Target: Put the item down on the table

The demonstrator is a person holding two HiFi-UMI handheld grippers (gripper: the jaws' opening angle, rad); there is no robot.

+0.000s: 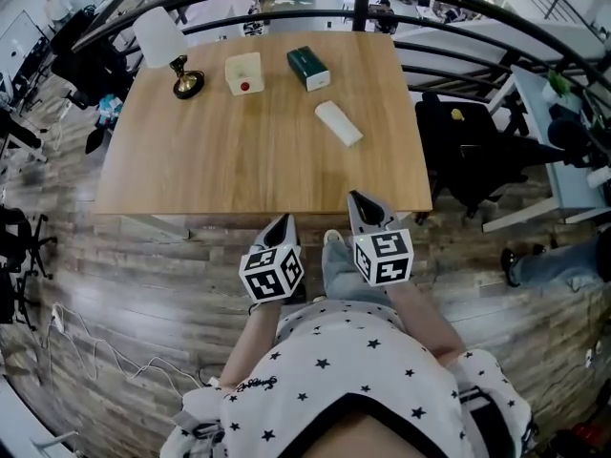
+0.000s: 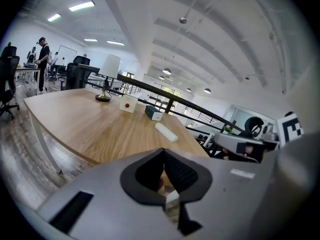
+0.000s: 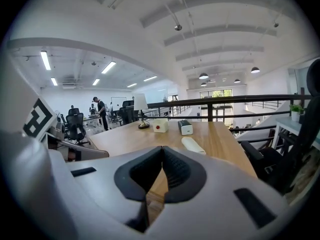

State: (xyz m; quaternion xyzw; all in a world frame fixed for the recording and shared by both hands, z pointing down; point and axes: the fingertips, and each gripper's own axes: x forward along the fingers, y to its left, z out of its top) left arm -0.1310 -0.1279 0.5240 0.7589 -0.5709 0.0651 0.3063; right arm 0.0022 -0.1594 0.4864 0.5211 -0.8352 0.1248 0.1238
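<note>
left gripper (image 1: pixel 284 222), right gripper (image 1: pixel 358 200): fingers sitting together, empty | white bar (image 1: pixel 339 123) lying on tabletop (image 1: pixel 210 151) | likely best: keeping both clear of it

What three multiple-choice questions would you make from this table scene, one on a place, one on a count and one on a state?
1. Where on the table does the lamp stand?
A. far left corner
B. near right corner
C. middle

2. How many things rest on the table?
A. two
B. four
C. six

3. How do the right gripper's jaws stand?
A. wide apart
B. clamped on a cup
C. shut, with nothing between

Answers:
1. A: the head view shows the lamp at the far left corner.
2. B: the four are the lamp, white box, green box and white bar.
3. C: the right gripper view shows its pads meeting, with nothing between them.
</note>
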